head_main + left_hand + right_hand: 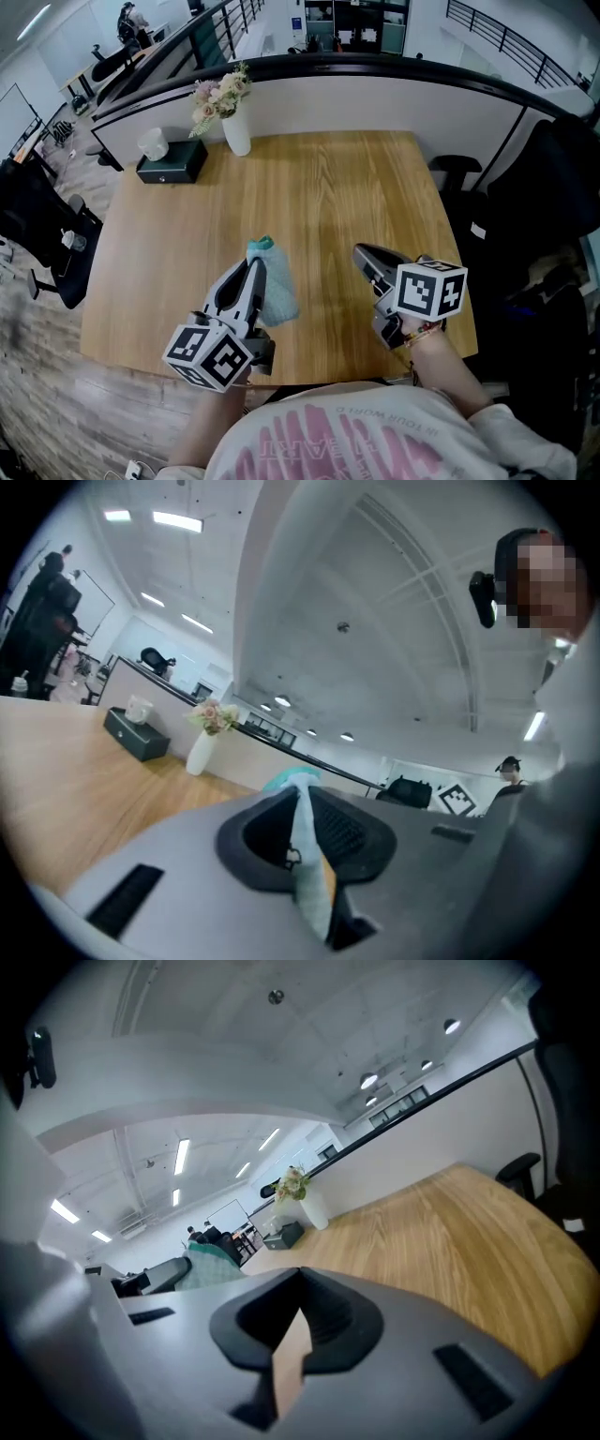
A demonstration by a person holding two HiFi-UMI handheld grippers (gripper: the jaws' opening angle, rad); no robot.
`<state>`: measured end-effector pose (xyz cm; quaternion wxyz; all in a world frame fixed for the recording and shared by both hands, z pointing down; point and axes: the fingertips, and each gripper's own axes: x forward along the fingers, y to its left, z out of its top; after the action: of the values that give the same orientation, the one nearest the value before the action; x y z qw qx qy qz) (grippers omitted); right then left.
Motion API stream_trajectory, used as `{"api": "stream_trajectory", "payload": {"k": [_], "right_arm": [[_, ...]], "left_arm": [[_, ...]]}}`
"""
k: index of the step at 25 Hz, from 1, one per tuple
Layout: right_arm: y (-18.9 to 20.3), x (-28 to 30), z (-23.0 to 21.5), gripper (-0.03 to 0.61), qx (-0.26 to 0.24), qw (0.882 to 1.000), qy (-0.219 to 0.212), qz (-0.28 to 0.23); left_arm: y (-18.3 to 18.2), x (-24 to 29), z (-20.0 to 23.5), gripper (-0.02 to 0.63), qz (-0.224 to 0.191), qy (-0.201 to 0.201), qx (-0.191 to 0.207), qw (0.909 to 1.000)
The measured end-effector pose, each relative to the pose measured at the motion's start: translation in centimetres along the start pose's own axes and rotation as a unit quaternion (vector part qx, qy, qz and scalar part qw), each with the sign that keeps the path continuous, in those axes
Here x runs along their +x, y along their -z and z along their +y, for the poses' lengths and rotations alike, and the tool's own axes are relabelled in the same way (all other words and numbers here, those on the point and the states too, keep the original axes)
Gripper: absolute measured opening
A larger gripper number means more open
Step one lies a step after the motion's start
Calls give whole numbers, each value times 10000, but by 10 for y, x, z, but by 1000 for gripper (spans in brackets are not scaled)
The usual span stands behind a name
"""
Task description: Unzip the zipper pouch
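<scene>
Pouch (277,292) clamped in left gripper (253,268) near table (319,187) front edge; right gripper (363,252) shut, nothing gripped; bare wood seen beyond.

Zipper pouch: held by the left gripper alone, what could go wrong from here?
1. The left gripper pinches only a thin fold of the pouch; a tug on the zipper might drag it out.
2. The right gripper is shut, empty and apart from the pouch, and no view shows the zipper pull, so it may catch fabric instead.
</scene>
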<state>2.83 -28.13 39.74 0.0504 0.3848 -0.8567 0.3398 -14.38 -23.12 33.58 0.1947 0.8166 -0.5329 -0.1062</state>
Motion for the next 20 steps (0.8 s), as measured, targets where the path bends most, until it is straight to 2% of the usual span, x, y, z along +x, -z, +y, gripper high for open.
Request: {"api": "stream_trajectory", "payload": {"k": [4,8,15,20], "right_arm": [[-5,-27,-1,-3,-135,9986,225,-465],[-9,-62,-2,-3,-43,9961,265,-838],[18,-111,4,-3,-521,9953,381,-725],[44,-142,12,-3,-636,9951,435,-616]], "left_arm": [[11,-18,-3,44,-29,-307,-62,9995],[18,-38,-22,41,-162,-505,-165,9985],[39,-75,-52,42,-245,-677,-294,9970],[52,-106,-78,41,-235,-666,-259,9972]]}}
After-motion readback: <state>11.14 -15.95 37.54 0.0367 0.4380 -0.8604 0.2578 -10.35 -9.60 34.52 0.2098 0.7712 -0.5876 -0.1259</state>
